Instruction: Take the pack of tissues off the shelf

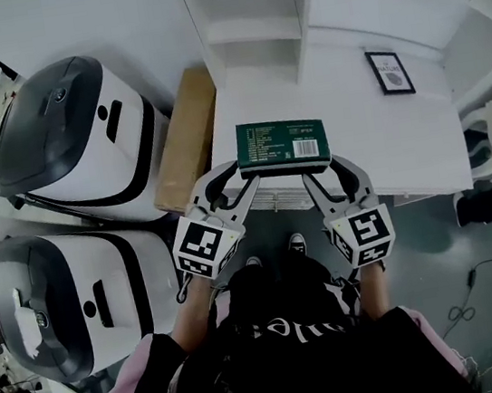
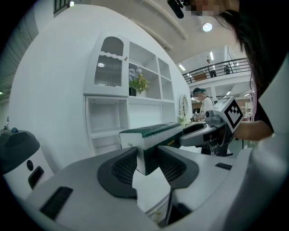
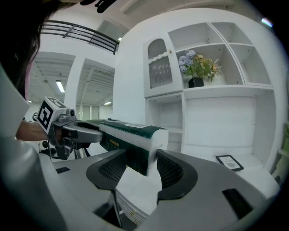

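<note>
Now | we hold the pack of tissues [image 1: 281, 145] above the front edge of the white table [image 1: 403, 145] | left gripper [image 2: 146, 160] clamps its left end | right gripper [image 3: 141, 164] clamps its right end

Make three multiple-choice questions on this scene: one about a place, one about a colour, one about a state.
1. Where is the picture frame?
A on the white table
B on the floor
C inside the shelf

2. What colour is the top of the tissue pack?
A red
B dark green
C yellow

3. How is the pack held?
A by one gripper
B by both grippers, one at each end
C not held

Answers:
1 A: it lies flat on the table.
2 B: the head view shows a green top.
3 B: the left gripper and right gripper each clamp an end.
</note>
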`<state>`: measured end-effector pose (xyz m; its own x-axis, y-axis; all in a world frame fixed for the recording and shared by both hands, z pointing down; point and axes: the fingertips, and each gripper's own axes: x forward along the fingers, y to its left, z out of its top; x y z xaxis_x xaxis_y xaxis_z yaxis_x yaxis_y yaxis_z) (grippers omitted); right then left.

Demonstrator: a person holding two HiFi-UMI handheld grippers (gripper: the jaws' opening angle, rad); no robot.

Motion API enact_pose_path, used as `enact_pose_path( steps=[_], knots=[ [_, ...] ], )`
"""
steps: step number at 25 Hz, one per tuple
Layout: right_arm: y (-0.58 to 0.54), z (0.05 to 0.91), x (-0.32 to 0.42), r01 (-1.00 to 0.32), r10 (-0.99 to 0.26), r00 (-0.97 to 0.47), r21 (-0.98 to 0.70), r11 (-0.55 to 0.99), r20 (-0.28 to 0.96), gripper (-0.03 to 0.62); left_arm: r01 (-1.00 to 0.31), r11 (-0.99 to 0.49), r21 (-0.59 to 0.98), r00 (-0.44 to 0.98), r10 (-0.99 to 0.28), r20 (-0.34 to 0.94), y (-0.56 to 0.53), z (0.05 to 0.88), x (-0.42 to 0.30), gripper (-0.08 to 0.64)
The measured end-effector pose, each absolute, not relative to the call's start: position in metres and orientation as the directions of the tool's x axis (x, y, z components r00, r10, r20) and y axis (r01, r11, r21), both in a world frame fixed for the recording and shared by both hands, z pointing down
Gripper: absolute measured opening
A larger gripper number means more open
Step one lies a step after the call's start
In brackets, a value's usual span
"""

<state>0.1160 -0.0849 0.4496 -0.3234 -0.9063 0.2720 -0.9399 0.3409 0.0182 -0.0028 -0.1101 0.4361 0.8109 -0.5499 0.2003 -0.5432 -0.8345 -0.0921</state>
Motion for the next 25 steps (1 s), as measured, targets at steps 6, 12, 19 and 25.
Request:
enact_pose_path(
  steps=[6, 12, 19, 25],
  knots=[
    [-0.075, 0.444, 0.104, -0.955, -0.918, -0.282, 0.009, 0.296, 0.278, 0.238, -0.509, -0.856, -0.089, 0.834, -0.516, 0.197, -0.106, 0.428, -0.013, 0.156],
    [-0.061, 0.433, 0.090, -0.963, -0.929, -0.247, 0.037, 0.267, 0.275, 0.238, -0.488, -0.869, -0.082, 0.851, -0.495, 0.177, -0.095, 0.420, -0.027, 0.155],
    [-0.042, 0.440, 0.054, -0.968, -0.937, -0.217, 0.061, 0.242, 0.274, 0.238, -0.473, -0.877, -0.080, 0.862, -0.480, 0.162, -0.080, 0.428, -0.062, 0.155],
    [-0.047, 0.436, 0.057, -0.966, -0.933, -0.225, 0.064, 0.252, 0.280, 0.238, -0.478, -0.875, -0.074, 0.860, -0.484, 0.163, -0.083, 0.425, -0.059, 0.153]
  ],
)
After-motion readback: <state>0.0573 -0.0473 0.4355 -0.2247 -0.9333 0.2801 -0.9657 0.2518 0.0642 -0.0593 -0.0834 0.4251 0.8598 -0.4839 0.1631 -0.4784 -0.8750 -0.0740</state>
